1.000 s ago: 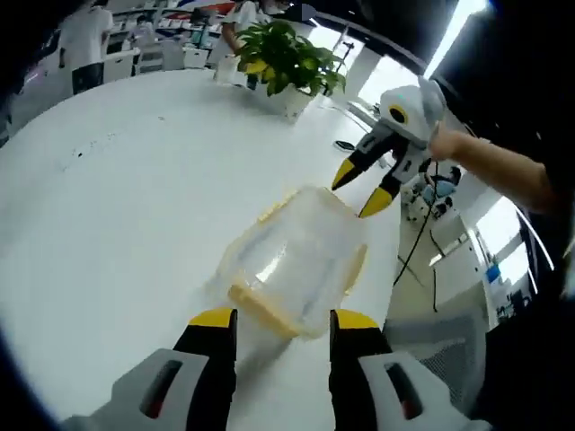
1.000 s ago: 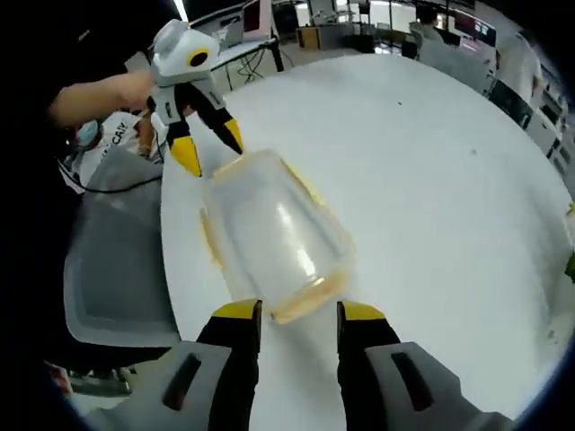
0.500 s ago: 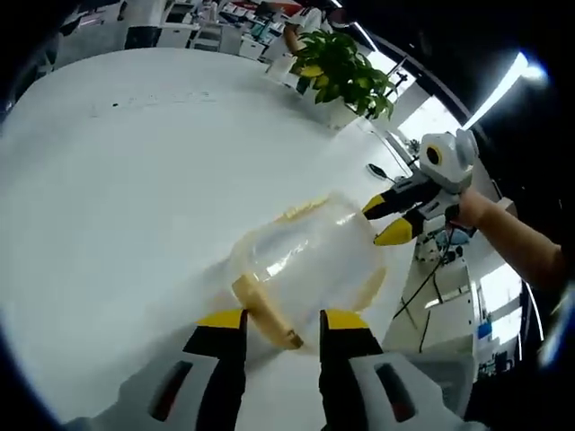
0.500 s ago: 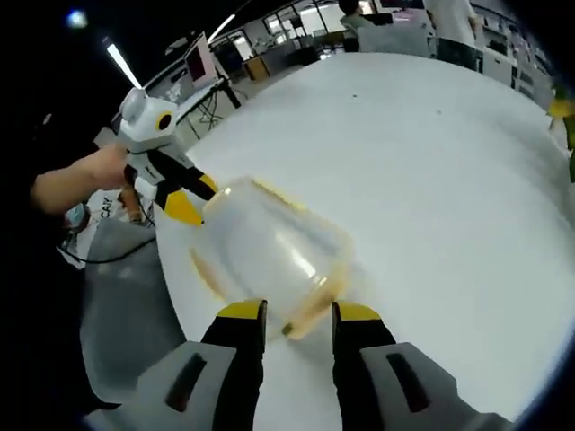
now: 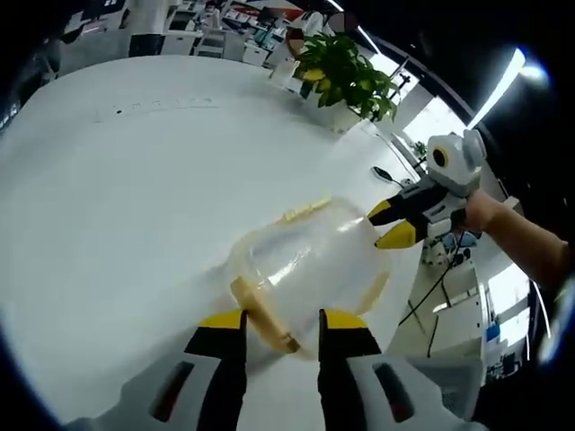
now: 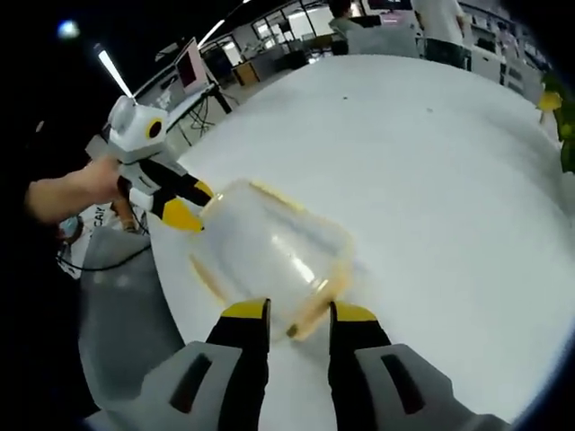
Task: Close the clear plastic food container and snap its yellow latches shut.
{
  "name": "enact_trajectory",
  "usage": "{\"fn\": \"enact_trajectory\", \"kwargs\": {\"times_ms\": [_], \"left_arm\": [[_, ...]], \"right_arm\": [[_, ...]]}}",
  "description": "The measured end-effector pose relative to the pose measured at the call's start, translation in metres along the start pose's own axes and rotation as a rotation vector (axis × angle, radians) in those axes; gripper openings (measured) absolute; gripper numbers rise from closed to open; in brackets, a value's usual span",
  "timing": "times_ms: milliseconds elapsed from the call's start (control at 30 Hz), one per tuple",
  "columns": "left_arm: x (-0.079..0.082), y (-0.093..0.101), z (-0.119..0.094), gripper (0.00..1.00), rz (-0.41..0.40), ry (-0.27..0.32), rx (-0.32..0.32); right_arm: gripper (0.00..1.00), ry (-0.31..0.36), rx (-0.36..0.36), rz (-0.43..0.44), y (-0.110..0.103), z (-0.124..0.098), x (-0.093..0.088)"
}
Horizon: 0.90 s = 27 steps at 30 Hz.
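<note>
Sitting on the white counter [image 5: 108, 206] near its edge, the clear container [image 5: 310, 265] has lid on. Left gripper [image 5: 278, 321] jaws straddle a yellow latch [image 5: 263, 314] at one end, right gripper [image 6: 298, 311] jaws likewise at opp. end; can't tell whether either pair actually pinches it.

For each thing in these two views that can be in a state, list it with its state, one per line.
clear container: lid on, resting on the white table.
near yellow latch: sticking out between the left gripper jaws, not snapped down.
right gripper: jaws open, astride the opposite latch.
potted plant: upright.
</note>
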State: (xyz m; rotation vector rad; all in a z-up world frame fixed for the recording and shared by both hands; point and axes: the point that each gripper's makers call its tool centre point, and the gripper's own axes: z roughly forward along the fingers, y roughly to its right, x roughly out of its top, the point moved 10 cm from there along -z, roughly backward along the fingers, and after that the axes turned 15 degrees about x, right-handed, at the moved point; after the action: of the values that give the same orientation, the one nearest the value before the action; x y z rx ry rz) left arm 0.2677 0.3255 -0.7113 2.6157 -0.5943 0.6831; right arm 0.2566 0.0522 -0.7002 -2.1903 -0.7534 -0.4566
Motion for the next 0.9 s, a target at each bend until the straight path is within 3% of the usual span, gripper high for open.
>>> {"fn": "enact_trajectory", "kwargs": {"times_ms": [167, 200, 233, 300, 433, 600, 900], "left_arm": [[0.0, -0.007, -0.001, 0.2, 0.011, -0.007, -0.021], [-0.001, -0.005, 0.001, 0.2, -0.014, -0.023, -0.014], [0.0, -0.007, 0.0, 0.2, 0.008, -0.015, -0.015], [-0.001, -0.013, -0.003, 0.2, -0.001, -0.017, -0.005], [-0.009, -0.03, -0.015, 0.21, -0.045, -0.027, 0.018], [-0.02, -0.056, -0.029, 0.22, -0.078, -0.019, 0.041], [-0.037, -0.078, -0.05, 0.22, -0.124, -0.014, 0.085]], "right_arm": [[0.2, -0.027, 0.032, -0.008, -0.004, 0.005, 0.002], [0.18, -0.013, 0.025, 0.005, -0.005, 0.006, 0.005], [0.18, 0.047, 0.039, 0.015, -0.006, 0.011, 0.013], [0.18, 0.015, 0.032, 0.004, -0.008, 0.012, 0.009], [0.19, 0.02, 0.04, 0.001, -0.025, 0.029, 0.003], [0.19, 0.043, 0.042, 0.062, -0.046, 0.055, 0.008], [0.2, 0.01, 0.044, 0.046, -0.067, 0.083, 0.024]]}}
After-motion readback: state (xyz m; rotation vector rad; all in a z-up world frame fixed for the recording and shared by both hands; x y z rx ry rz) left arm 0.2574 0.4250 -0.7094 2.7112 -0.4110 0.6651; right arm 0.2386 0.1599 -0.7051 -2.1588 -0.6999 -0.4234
